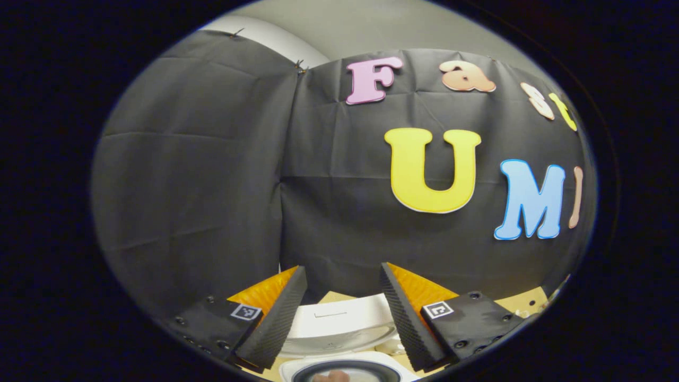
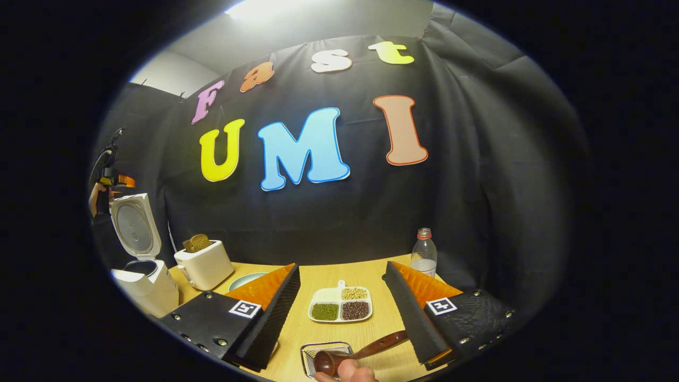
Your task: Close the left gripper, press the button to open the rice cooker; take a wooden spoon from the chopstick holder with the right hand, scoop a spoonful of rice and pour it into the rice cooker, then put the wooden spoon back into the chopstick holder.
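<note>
right at the bottom of the right gripper view, a dark brown wooden spoon (image 2: 360, 351) lies tilted, its bowl over a small wire chopstick holder (image 2: 326, 356) on the light wooden table (image 2: 329, 276). the right gripper (image 2: 342, 313) is wide open, holding nothing — the spoon handle just reaches its right finger. far left stands the white rice cooker (image 2: 142, 276), lid up. the left gripper (image 1: 342, 313) hangs wide open above the cooker (image 1: 339, 331) — empty too.

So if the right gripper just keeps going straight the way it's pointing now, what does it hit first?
Probably the divided dish of beans and grains, which lies on the table straight ahead between the open fingers of the right gripper. Depth is unclear; aimed higher, it would pass over the dish toward the black cloth wall.
</note>
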`<act>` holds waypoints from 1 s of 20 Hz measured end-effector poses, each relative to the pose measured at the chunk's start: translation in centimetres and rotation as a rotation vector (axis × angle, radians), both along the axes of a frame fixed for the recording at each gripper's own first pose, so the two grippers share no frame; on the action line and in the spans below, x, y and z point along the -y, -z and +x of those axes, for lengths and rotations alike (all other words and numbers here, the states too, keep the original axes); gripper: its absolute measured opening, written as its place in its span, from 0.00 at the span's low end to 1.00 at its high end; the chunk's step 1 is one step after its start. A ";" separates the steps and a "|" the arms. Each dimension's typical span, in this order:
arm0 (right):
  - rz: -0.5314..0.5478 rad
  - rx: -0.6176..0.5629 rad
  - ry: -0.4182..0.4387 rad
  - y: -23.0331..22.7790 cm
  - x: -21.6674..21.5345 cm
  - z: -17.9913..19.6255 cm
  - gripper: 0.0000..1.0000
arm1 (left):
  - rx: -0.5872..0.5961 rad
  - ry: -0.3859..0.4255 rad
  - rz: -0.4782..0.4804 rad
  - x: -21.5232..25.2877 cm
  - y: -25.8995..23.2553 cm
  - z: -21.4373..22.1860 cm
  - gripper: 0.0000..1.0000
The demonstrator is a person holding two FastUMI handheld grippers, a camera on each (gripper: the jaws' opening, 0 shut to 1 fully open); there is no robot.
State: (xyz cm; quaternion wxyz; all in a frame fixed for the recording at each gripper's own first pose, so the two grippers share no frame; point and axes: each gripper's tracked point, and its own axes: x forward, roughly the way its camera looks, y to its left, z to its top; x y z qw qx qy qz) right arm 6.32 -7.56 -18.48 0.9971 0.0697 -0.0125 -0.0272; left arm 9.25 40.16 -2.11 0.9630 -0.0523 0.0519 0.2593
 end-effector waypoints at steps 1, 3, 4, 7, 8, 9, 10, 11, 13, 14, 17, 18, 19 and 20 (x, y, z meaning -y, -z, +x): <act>0.004 0.001 -0.001 0.0 0.2 0.0 0.98 | -0.027 -0.020 -0.020 -0.3 0.7 -0.1 0.98; 0.013 0.004 -0.002 0.0 0.4 0.3 0.98 | -0.019 -0.027 -0.016 -0.9 0.8 0.2 0.89; 0.016 0.002 -0.003 0.2 0.4 0.4 0.98 | -0.018 -0.028 -0.021 -0.5 0.8 -0.2 0.89; 0.025 -0.010 -0.020 0.6 0.3 0.6 0.98 | -0.030 -0.029 0.023 0.7 1.2 -1.0 0.85; 0.033 -0.009 -0.029 0.6 0.2 0.6 0.98 | -0.025 -0.028 0.045 1.5 1.4 -1.6 0.94; 0.039 -0.010 -0.037 0.7 0.0 0.6 0.98 | -0.017 -0.026 0.058 2.3 1.6 -2.2 0.89; 0.040 -0.011 -0.044 0.7 -0.1 0.6 0.98 | -0.003 -0.022 0.070 3.2 1.6 -3.0 0.85; 0.036 -0.012 -0.049 0.9 -0.2 0.5 0.98 | 0.009 -0.015 0.071 4.4 1.9 -3.9 0.85; 0.031 -0.009 -0.058 0.8 -0.3 0.2 0.98 | 0.030 0.004 0.073 6.5 2.6 -5.8 0.94; 0.035 -0.004 -0.061 0.6 -0.3 0.1 0.98 | 0.035 0.015 0.078 7.8 3.4 -6.8 0.94; 0.063 0.015 -0.075 0.2 -0.6 -0.5 0.98 | 0.059 0.029 0.103 10.9 5.4 -9.3 0.92; 0.063 0.016 -0.076 0.3 -0.6 -0.7 0.98 | 0.068 0.031 0.104 11.7 6.3 -10.1 0.94; 0.061 0.017 -0.078 0.4 -0.8 -0.8 0.98 | 0.078 0.032 0.106 12.4 6.9 -10.6 0.89; 0.060 0.015 -0.083 0.5 -1.0 -1.0 0.98 | 0.084 0.032 0.108 13.2 7.5 -11.2 0.84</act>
